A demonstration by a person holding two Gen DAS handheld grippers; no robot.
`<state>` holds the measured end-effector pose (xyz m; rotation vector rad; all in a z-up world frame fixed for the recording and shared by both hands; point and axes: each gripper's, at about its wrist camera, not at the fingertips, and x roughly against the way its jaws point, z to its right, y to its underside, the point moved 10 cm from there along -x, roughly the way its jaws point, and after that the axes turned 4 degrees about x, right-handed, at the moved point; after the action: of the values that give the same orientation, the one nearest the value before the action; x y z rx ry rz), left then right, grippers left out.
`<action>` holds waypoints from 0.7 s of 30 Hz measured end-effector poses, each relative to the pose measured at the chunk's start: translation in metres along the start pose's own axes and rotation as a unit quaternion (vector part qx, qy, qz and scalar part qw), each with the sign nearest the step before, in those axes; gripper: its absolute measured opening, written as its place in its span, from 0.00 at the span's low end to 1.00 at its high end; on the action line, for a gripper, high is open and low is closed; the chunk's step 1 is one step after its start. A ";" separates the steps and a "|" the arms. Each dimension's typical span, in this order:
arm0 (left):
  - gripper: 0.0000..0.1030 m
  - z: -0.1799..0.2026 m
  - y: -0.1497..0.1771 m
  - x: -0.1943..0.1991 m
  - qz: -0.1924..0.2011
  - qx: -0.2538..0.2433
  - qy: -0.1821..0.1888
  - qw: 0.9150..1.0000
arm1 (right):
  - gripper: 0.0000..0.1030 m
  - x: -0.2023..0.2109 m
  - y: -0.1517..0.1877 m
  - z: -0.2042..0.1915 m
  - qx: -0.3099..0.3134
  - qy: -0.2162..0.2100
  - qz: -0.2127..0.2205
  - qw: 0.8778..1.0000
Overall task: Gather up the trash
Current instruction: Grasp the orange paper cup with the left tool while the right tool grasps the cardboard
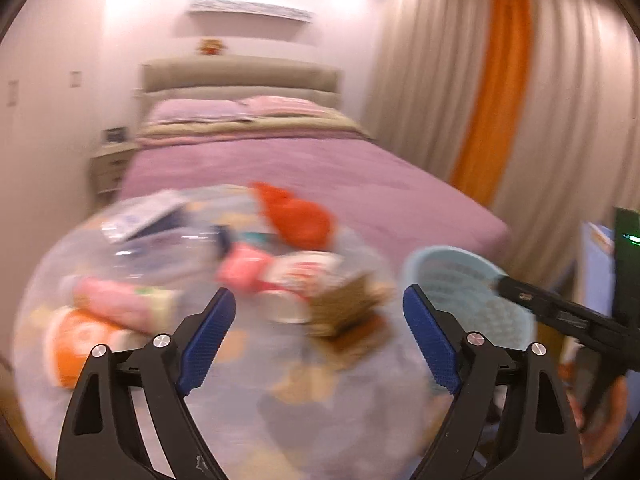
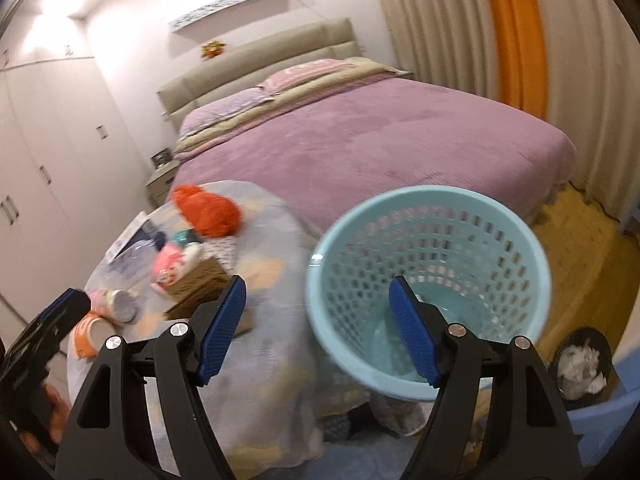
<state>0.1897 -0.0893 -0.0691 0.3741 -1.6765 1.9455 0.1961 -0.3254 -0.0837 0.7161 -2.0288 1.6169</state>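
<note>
Left gripper (image 1: 318, 336) is wide open, nothing in it, hanging over the trash on the round table (image 2: 276, 248): orange cup (image 1: 76, 344), pink tube-shaped pack (image 1: 120, 304), cardboard box (image 2: 196, 284), red plastic bag (image 2: 210, 210). All of it looks light and crushable, so I'd pinch the cup at its rim and the bag by a bunched fold. Right gripper (image 2: 318, 332) is also spread, empty, above the blue perforated basket (image 2: 532, 240) just right of the table.

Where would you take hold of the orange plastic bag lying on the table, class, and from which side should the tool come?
Grip the orange plastic bag at its bunched peak, coming down from above. It sits as a soft crumpled mound at the far edge of the table, with bottles and packets crowding its near side, so a sideways approach would likely knock them. The crumpled top probably gives folds thin enough to pinch.
</note>
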 end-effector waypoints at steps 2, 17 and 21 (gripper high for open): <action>0.85 -0.029 0.000 0.005 0.007 0.009 -0.043 0.999 | 0.68 0.000 0.000 -0.017 0.015 -0.011 0.002 1.000; 0.86 -0.159 0.046 -0.012 -0.030 -0.007 -0.267 0.963 | 0.68 -0.043 0.022 -0.093 0.066 -0.045 -0.043 0.996; 0.73 -0.172 0.054 -0.018 -0.044 -0.012 -0.289 0.956 | 0.68 -0.044 0.023 -0.094 0.070 -0.043 -0.044 0.996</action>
<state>0.1969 0.0699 -0.1557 1.0737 -1.9828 1.8510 0.2175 -0.2244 -0.1091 0.9270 -1.9285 1.7161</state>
